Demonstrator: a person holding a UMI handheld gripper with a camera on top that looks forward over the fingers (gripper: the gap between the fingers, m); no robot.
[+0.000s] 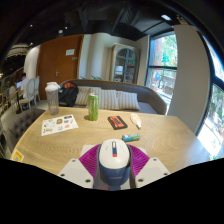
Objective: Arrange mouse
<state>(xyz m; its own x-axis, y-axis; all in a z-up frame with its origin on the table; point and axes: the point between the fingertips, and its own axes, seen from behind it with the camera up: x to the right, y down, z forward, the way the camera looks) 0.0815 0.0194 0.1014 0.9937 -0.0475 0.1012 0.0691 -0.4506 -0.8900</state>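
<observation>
- Wooden table (pixel 150 135), pale and round-edged, fills the middle band of the frame; broad bare stretch at centre and centre-right, just ahead of the fingers.
- Sofa (pixel 125 97) runs behind the table's far edge, upper centre; windows upper right. Nothing there affects the move.
- Gripper (pixel 113 165) at bottom centre. Jaws are drawn in around a white mouse (pixel 112 156); magenta pads (pixel 88 157) sit against both its flanks, so it reads as pinched. Whether it rests on the table or is lifted, cannot tell.
- Mouse is between the fingers, at the table's near edge, bottom centre.
- Tall clear cup (pixel 52 97), upper left, and green can (pixel 93 105) just right of it stand upright near the far edge.
- Printed leaflet (pixel 59 125) lies flat, left of centre.
- Dark flat packet (pixel 118 121), centre, and a small teal item (pixel 131 137) near it, right of centre.
- Risk, as judged: the mouse's smooth curved shell could squirt forward out of the pads if grip loosens. A long push ahead would knock the packet or teal item; a leftward swing could tip the can or cup.
- Open room: centre-right bare wood looks safest; near edge is close, so releasing too early could drop it off.
</observation>
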